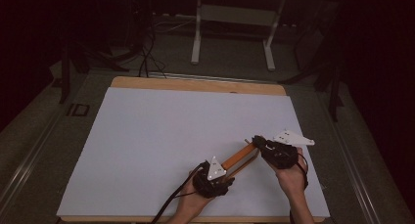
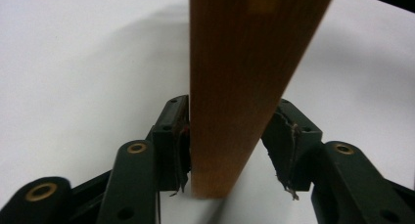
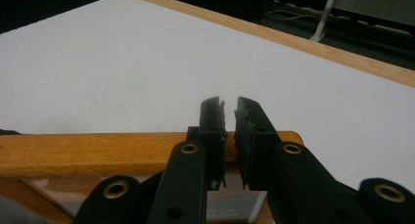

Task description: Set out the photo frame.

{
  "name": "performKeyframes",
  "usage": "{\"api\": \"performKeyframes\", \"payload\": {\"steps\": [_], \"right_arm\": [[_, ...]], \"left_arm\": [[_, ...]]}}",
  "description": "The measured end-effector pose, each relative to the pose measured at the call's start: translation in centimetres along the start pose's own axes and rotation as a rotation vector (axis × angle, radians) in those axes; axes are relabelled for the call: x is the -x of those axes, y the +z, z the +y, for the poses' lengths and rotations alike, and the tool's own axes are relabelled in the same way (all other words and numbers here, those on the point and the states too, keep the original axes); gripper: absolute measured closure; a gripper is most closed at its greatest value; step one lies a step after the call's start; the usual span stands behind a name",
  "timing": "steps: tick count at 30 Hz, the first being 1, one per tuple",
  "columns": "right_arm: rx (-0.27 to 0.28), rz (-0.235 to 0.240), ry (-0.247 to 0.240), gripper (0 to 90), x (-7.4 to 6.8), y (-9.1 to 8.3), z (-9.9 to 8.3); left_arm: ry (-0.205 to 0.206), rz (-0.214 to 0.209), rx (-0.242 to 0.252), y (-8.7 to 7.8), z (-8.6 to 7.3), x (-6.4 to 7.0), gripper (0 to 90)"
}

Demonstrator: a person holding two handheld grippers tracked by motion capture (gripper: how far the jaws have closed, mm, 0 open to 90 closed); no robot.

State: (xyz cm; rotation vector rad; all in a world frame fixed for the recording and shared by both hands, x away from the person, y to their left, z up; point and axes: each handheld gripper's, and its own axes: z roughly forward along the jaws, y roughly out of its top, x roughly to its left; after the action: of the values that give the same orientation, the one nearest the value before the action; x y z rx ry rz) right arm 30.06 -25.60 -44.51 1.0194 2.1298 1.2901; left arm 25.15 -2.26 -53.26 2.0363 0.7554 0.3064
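Observation:
A flat wooden frame with an orange-brown edge lies slanted near the front right of the white sheet. My left gripper holds its near end; in the left gripper view its jaws press on both sides of the wooden bar. My right gripper sits at the frame's far end. In the right gripper view its jaws stand almost together, with a thin slit, in front of the wooden bar. Nothing shows in that slit.
The white sheet covers a wooden table whose bare rim shows at the back. Beyond it, on the dark floor, stand the white legs of another desk and some black cables. Dark stands flank the table.

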Motion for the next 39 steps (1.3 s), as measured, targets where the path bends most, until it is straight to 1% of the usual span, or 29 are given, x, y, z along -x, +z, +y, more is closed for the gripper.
{"api": "performKeyframes", "payload": {"steps": [3, 4, 9, 13, 17, 19, 20, 21, 22, 26, 33, 36, 39], "right_arm": [[0.000, 0.000, 0.000, 81.3, 0.01, -0.01, 0.00], [0.000, 0.000, 0.000, 81.3, 0.01, 0.01, 0.01], [-0.002, -0.002, 0.001, 81.3, -0.04, 0.06, 0.05], [-0.002, -0.002, 0.001, 81.4, -0.02, 0.06, 0.06], [-0.003, -0.001, -0.002, 81.4, 0.00, 0.07, 0.08], [-0.003, 0.000, -0.002, 81.4, 0.00, 0.08, 0.09], [-0.004, 0.000, -0.002, 81.4, 0.00, 0.09, 0.10], [-0.004, 0.000, -0.002, 81.4, 0.00, 0.09, 0.10], [-0.004, 0.000, -0.002, 81.4, 0.01, 0.10, 0.12], [-0.006, 0.001, -0.005, 81.4, 0.04, 0.13, 0.16], [-0.007, -0.001, -0.006, 80.7, 0.07, 0.23, 0.24], [-0.010, -0.012, -0.009, 78.7, 0.12, 0.21, 0.30], [-0.013, -0.020, -0.017, 78.7, 0.06, 0.15, 0.33]], "left_arm": [[-0.003, 0.004, 0.005, 0.08, -0.05, -0.02, 55.5], [-0.004, 0.009, 0.005, 0.13, -0.03, -0.08, 57.3], [-0.016, 0.005, 0.008, 0.29, 0.00, -0.20, 59.3], [-0.019, 0.015, 0.012, 0.36, 0.04, -0.31, 65.2], [-0.025, 0.013, 0.014, 0.41, 0.08, -0.40, 66.6], [-0.019, 0.015, 0.013, 0.42, 0.12, -0.37, 67.2], [-0.007, 0.019, 0.009, 0.42, 0.18, -0.30, 67.5], [-0.007, 0.019, 0.009, 0.42, 0.18, -0.30, 67.8], [0.006, 0.023, 0.002, 0.41, 0.26, -0.27, 67.9], [0.018, 0.025, -0.004, 0.40, 0.35, -0.27, 68.3], [0.022, 0.031, -0.005, 0.35, 0.43, -0.30, 68.8], [0.030, 0.033, -0.007, 0.32, 0.53, -0.33, 68.9], [0.038, 0.035, -0.010, 0.28, 0.61, -0.29, 68.9]]}}
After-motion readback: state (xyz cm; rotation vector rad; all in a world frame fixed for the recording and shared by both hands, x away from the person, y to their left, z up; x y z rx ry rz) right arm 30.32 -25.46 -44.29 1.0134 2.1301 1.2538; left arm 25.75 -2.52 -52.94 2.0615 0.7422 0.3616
